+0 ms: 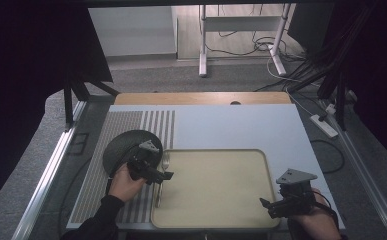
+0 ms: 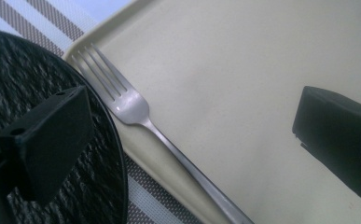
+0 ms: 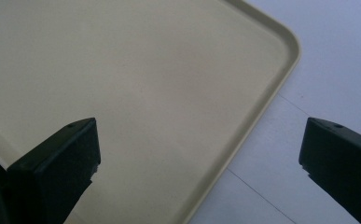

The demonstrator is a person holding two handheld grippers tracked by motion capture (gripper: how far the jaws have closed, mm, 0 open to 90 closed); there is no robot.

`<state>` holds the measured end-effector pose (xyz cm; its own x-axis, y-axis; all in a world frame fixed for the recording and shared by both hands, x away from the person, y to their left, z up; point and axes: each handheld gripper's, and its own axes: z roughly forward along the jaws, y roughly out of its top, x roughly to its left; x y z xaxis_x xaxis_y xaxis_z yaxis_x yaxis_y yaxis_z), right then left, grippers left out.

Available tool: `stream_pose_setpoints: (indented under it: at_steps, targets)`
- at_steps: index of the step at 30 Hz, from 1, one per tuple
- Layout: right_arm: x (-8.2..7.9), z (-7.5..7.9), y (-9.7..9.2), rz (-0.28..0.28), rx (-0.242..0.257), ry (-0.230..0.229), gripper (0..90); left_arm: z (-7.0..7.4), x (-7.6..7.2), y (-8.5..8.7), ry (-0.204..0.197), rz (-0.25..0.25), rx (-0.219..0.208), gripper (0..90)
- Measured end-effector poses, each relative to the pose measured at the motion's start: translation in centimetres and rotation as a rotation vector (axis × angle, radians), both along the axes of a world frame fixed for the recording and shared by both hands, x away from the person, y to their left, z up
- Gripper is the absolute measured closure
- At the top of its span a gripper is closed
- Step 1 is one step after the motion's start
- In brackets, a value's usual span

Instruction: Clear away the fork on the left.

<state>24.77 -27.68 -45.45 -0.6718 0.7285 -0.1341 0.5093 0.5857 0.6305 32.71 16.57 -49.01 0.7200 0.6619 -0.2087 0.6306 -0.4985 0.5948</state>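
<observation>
The person wears dark long sleeves, the left sleeve [image 1: 101, 217] reaching to the wrist. Each hand holds a black, boxy gripper: the left gripper [image 1: 167, 176] and the right gripper [image 1: 266, 205] both carry a grey three-cornered plate on top, dotted with small holes. In the gripper views the jaws are matte black blocks with squared ends, each with a small round screw hole near its tip

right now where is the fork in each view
High view: the fork lies along the tray's left edge, by the left gripper.
Left gripper view: fork runs diagonally from upper left to bottom centre, between the open fingers.
Right gripper view: no fork in this picture.
Shared landmark: the beige tray.
</observation>
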Motion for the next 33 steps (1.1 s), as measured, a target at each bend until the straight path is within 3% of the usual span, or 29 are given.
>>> stream_pose_setpoints:
  at_steps: [6,9,16,21,27,30,33]
  targets:
    - [0.0,0.0,0.0,0.001,0.0,0.0,0.0,0.3,-0.3,0.8,-0.01,-0.004,-0.027,0.0]
    - [0.0,0.0,0.0,0.0,0.001,0.0,0.0,0.5,-0.7,1.3,-0.022,0.007,-0.01,0.0]
    - [0.0,0.0,0.0,-0.002,0.001,-0.001,0.0,1.1,-1.7,2.7,-0.029,0.05,-0.04,0.0]
    - [0.0,0.1,0.0,-0.007,0.007,-0.002,0.0,1.3,-2.4,3.5,-0.046,0.071,-0.021,0.0]
    - [0.0,0.0,0.0,-0.003,0.002,-0.005,0.0,1.5,-3.1,4.3,-0.058,0.091,-0.028,0.0]
    - [0.0,0.0,0.0,-0.003,0.002,-0.004,0.0,1.4,-3.3,4.7,-0.048,0.081,-0.07,0.0]
    - [0.0,0.0,0.0,-0.003,0.002,-0.003,0.0,1.5,-3.6,4.9,-0.054,0.087,-0.068,0.0]
